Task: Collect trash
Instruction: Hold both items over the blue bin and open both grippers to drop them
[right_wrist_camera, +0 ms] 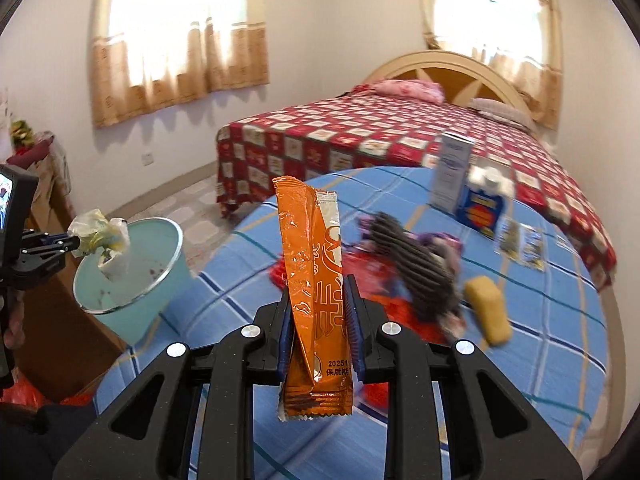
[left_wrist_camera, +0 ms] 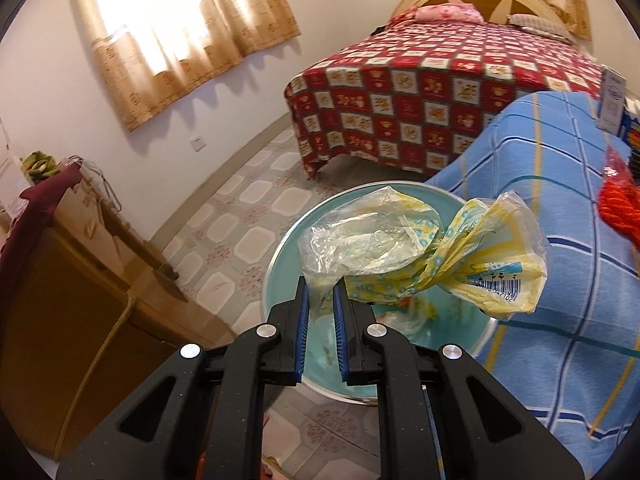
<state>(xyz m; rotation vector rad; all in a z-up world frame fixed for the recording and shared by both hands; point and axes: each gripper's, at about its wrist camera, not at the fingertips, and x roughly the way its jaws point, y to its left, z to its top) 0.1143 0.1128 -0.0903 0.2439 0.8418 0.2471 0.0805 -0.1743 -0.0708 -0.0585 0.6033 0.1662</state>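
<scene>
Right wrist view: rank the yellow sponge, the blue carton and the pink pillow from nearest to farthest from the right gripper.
1. Yellow sponge: on the blue checked cloth, just right of the right gripper.
2. Blue carton: farther back on the cloth, right side.
3. Pink pillow: at the bed's headboard, farthest.

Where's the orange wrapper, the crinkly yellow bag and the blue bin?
orange wrapper (right_wrist_camera: 310,264): right wrist view, its shiny middle.
crinkly yellow bag (left_wrist_camera: 436,256): left wrist view, its twisted middle.
blue bin (right_wrist_camera: 170,236): right wrist view, its rim.

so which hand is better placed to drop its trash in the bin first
Left. The left gripper holds the yellow plastic wrapper right above the teal bin; the right gripper holds its orange sachet over the blue bedspread.
</scene>
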